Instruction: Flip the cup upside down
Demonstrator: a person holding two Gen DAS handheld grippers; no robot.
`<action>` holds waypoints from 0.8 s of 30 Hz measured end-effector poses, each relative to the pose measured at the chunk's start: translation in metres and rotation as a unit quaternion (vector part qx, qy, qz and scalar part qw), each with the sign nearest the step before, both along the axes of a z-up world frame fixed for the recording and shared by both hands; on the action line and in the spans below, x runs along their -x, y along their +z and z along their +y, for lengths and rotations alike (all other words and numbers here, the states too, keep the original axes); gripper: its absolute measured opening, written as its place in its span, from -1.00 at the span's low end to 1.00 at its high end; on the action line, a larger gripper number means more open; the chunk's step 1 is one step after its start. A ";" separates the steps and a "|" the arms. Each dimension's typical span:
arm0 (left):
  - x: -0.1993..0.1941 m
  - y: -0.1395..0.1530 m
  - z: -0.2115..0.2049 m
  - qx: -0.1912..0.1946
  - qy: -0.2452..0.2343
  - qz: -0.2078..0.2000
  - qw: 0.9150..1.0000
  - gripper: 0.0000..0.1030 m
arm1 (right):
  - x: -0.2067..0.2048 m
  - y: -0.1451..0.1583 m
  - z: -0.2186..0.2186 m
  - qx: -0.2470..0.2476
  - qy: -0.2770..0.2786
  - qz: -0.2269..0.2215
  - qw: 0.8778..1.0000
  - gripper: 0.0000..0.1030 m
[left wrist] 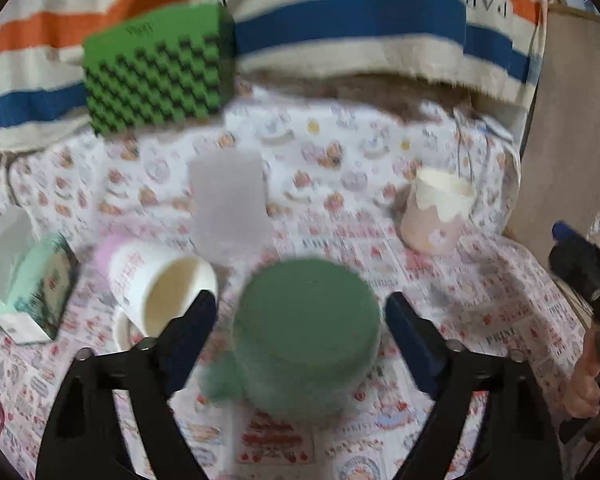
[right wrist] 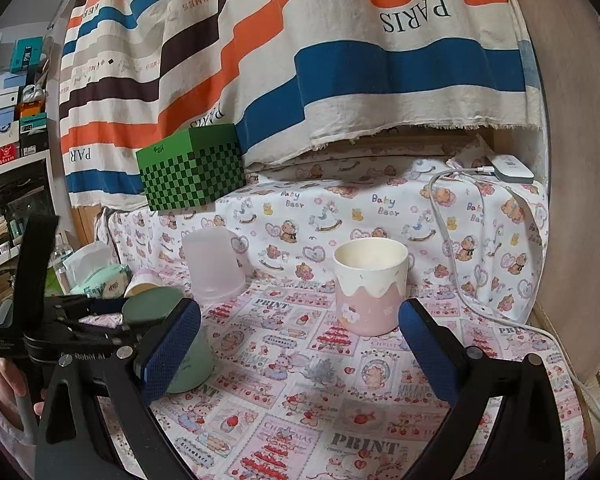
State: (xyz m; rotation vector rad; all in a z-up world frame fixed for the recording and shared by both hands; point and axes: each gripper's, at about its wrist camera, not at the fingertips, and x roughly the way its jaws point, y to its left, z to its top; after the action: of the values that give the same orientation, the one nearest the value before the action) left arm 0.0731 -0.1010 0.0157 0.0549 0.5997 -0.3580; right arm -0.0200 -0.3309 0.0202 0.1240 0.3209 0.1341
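A green cup [left wrist: 306,336] stands upside down on the patterned cloth, base up, between the open fingers of my left gripper [left wrist: 302,326]; the fingers do not touch it. It also shows at the left of the right wrist view [right wrist: 168,320], partly hidden by the left gripper. A pink and cream mug [right wrist: 370,286] stands upright, mouth up, just beyond my right gripper [right wrist: 300,350], which is open and empty. The mug shows in the left wrist view [left wrist: 436,212] too.
A frosted cup [right wrist: 214,266] stands upside down behind. A white and pink cup [left wrist: 160,284] lies on its side at the left beside a tissue pack [left wrist: 40,292]. A green checkered box [right wrist: 192,168] sits at the back. A white cable [right wrist: 452,256] runs down the right.
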 end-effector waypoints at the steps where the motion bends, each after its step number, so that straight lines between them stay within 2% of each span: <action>1: 0.005 0.004 0.004 0.007 0.003 -0.017 1.000 0.95 | 0.000 0.000 0.001 0.002 0.001 0.001 1.000 0.95; 5: 0.024 0.019 0.027 0.031 0.015 -0.062 0.997 1.00 | 0.001 -0.002 0.005 0.006 0.005 -0.001 1.000 0.95; 7: 0.036 0.022 0.040 0.027 0.031 -0.081 0.996 1.00 | 0.001 -0.002 0.007 0.006 0.007 -0.002 1.000 0.95; 9: 0.047 0.022 0.054 0.022 0.045 -0.097 0.994 1.00 | 0.001 -0.004 0.009 0.004 0.009 0.000 1.000 0.97; 12: 0.065 0.012 0.077 0.042 0.039 -0.110 0.992 1.00 | 0.000 -0.008 0.016 0.009 0.018 0.006 1.000 0.97; 17: 0.086 -0.008 0.094 0.001 0.072 -0.136 0.988 1.00 | 0.001 -0.014 0.028 0.027 0.031 0.001 0.999 0.97; 21: 0.090 -0.014 0.099 0.012 0.073 -0.134 0.988 1.00 | 0.002 -0.018 0.039 0.051 0.035 -0.005 0.998 0.99; 24: 0.094 -0.017 0.094 -0.004 0.080 -0.146 0.986 1.00 | 0.001 -0.018 0.042 0.058 0.038 -0.004 0.998 0.99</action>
State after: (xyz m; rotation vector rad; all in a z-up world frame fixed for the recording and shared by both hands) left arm -0.0209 -0.0067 -0.0012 0.0650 0.3123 -0.1854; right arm -0.0208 -0.2886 0.0019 -0.0044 0.3242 0.1912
